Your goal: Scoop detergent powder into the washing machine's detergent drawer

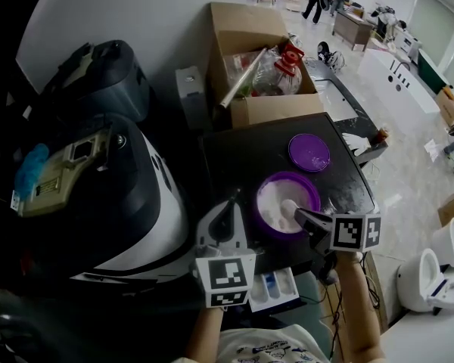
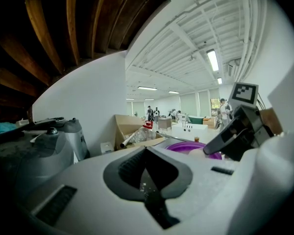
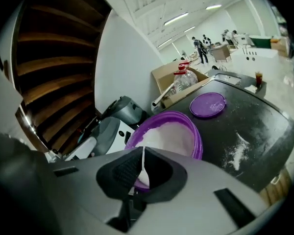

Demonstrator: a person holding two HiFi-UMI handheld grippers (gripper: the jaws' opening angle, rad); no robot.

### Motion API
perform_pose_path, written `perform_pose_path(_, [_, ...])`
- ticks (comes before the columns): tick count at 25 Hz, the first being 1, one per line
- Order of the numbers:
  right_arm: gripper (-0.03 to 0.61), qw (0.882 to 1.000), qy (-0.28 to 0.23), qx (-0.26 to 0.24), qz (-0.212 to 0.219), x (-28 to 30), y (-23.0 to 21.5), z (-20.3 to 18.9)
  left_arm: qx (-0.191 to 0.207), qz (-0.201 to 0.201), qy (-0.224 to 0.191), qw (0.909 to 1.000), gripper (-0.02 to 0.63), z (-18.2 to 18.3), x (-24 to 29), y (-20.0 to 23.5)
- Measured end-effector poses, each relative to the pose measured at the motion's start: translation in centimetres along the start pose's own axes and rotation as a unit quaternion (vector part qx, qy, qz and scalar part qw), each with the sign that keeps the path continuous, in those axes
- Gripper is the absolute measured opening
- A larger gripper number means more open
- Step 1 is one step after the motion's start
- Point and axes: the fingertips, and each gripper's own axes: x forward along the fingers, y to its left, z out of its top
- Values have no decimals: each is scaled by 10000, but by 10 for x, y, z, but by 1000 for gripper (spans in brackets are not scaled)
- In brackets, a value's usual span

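Observation:
A purple bowl (image 1: 312, 195) of white detergent powder (image 1: 276, 206) stands on the washing machine's black top (image 1: 234, 157). Its purple lid (image 1: 309, 151) lies just behind it. My right gripper (image 1: 300, 216) reaches over the bowl's near right rim, shut on the thin handle of a white spoon (image 3: 143, 173) whose head rests in the powder (image 3: 164, 138). My left gripper (image 1: 231, 206) sits just left of the bowl, jaws together with nothing seen between them. The white detergent drawer (image 1: 276, 287) stands pulled out below the bowl, between my two arms.
An open cardboard box (image 1: 261, 100) with bottles and a tube stands behind the machine. Dark appliances (image 1: 98, 82) crowd the left side. Spilled powder (image 3: 237, 151) streaks the machine's top at the right. White fixtures (image 1: 427, 278) stand on the floor to the right.

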Motion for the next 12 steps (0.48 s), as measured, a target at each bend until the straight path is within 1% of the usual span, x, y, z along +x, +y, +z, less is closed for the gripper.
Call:
perform_pose_path(3, [21, 9983, -250, 481, 215, -2, 2, 3, 12, -13, -13, 10000, 2, 1, -1, -2])
perform_pose_path(6, [21, 9945, -469, 852, 399, -4, 5, 3, 23, -37, -21, 10000, 2, 2, -3, -4])
perform_pose_path(10, [21, 9841, -771, 1483, 607, -7, 7, 3, 42, -63, -41, 10000, 2, 3, -3, -5])
perform_pose_path(12, [21, 9791, -899, 1670, 732, -8, 8, 2, 51, -73, -57, 9999, 2, 5, -3, -6])
